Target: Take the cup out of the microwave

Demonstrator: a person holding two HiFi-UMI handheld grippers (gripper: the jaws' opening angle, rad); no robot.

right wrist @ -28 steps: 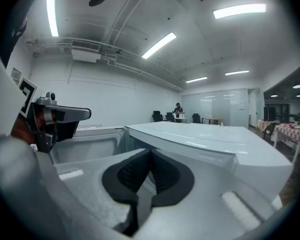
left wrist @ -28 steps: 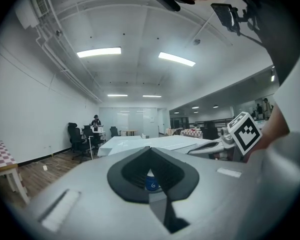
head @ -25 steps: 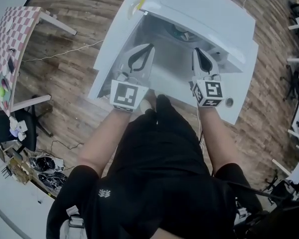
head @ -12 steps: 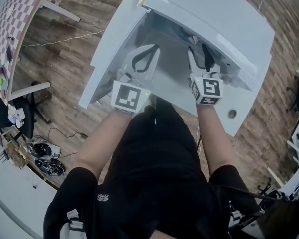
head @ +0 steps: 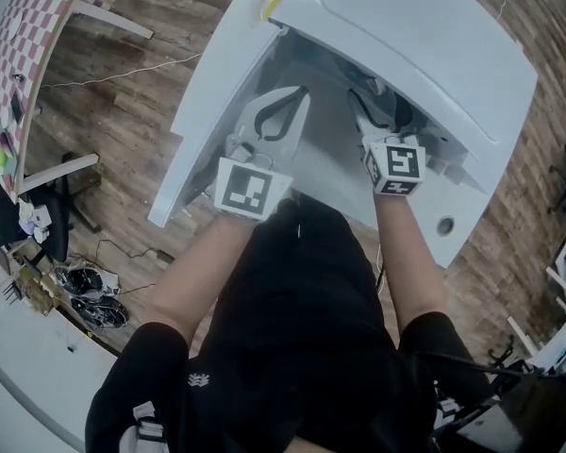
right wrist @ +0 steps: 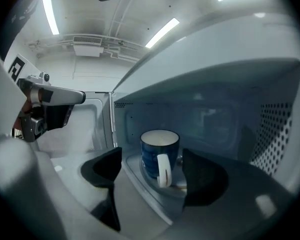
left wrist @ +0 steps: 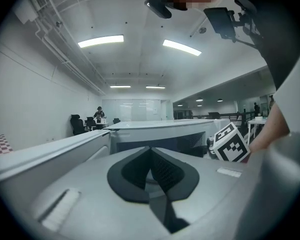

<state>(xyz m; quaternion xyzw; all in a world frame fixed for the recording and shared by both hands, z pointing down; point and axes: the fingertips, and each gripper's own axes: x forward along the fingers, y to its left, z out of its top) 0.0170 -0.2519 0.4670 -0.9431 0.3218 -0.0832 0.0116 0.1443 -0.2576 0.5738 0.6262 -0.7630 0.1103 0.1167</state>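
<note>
A blue cup (right wrist: pixel 159 156) with a white handle and white inside stands upright on the turntable inside the open white microwave (head: pixel 406 36). My right gripper (right wrist: pixel 152 176) points into the cavity. Its jaws are opening and stand wide, with the cup just beyond the pads and untouched. In the head view the right gripper (head: pixel 377 111) reaches under the microwave's top, which hides the cup. My left gripper (head: pixel 275 121) is shut on nothing, beside the open door (head: pixel 208 111). In the left gripper view its pads (left wrist: pixel 152 171) meet over a white surface.
The door hangs open to the left of the cavity. The cavity's right wall (right wrist: pixel 277 134) is perforated. The microwave stands on a white table (head: pixel 444 226) with a round hole. A checkered table (head: pixel 19 55) and floor clutter with cables (head: pixel 85 300) lie to the left.
Both grippers have moved forward, toward the microwave's opening. The right gripper's jaws have gone from shut to spread wide. The left gripper has stayed shut.
</note>
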